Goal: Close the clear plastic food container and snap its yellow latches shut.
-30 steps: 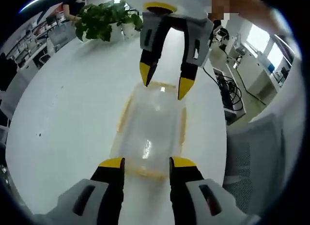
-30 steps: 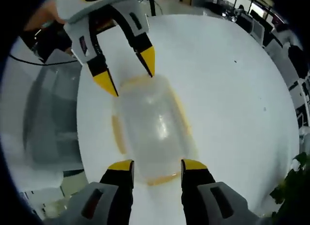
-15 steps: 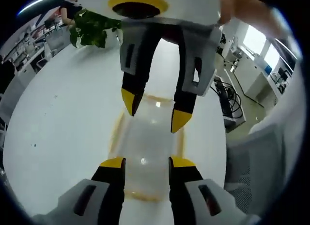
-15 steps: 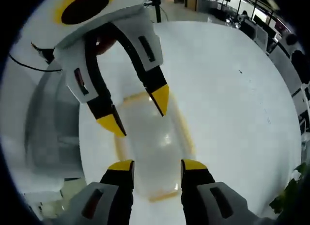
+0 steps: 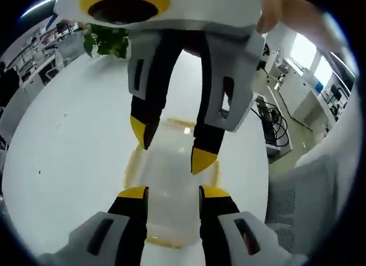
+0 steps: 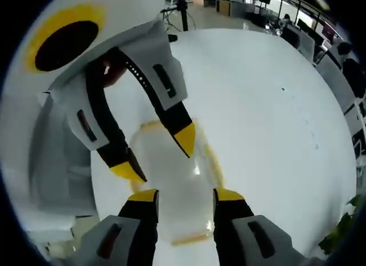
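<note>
Two parted, empty grippers face each other over the clear container [image 5: 171,186] on the white table [image 5: 68,163]: left gripper [image 5: 170,193] and right gripper [image 6: 186,195] above opposite ends.

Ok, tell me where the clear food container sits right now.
The clear food container lies on the white table, in both views between the two facing claws: left claw and right claw.

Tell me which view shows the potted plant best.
The left gripper view: the potted plant sits at the far side of the white table, its leaves visible though partly behind the right gripper. The right gripper view catches just a few leaves at its lower right edge.
</note>
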A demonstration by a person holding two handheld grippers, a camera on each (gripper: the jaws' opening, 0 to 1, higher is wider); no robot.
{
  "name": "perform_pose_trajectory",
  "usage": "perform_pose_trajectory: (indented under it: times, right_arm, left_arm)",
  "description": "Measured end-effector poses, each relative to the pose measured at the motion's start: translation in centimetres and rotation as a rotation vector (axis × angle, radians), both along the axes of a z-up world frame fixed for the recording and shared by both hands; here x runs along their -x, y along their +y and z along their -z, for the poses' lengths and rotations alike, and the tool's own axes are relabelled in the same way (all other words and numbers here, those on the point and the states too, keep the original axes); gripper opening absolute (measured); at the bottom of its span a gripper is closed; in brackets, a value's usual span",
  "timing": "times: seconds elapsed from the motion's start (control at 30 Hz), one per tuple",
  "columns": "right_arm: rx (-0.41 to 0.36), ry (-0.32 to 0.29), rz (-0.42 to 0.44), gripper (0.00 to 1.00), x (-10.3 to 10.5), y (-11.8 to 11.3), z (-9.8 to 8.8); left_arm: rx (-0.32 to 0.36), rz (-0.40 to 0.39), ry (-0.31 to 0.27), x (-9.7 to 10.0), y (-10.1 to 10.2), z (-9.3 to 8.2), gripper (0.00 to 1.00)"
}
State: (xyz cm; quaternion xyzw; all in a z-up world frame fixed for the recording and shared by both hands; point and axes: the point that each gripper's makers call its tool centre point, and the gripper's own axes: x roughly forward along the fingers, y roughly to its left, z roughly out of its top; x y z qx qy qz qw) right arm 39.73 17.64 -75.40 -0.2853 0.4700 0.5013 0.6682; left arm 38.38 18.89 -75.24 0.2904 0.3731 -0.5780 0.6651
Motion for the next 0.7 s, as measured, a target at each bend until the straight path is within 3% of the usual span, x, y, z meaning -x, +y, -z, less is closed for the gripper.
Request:
perform_pose_trajectory:
  times: [0.7]
  right_arm:
    - [-0.023,-0.008,-0.004,0.38,-2.0,0.4,0.1]
  left_arm:
    - [0.002,0.020,-0.021,2.7,-0.3,0.4,0.36]
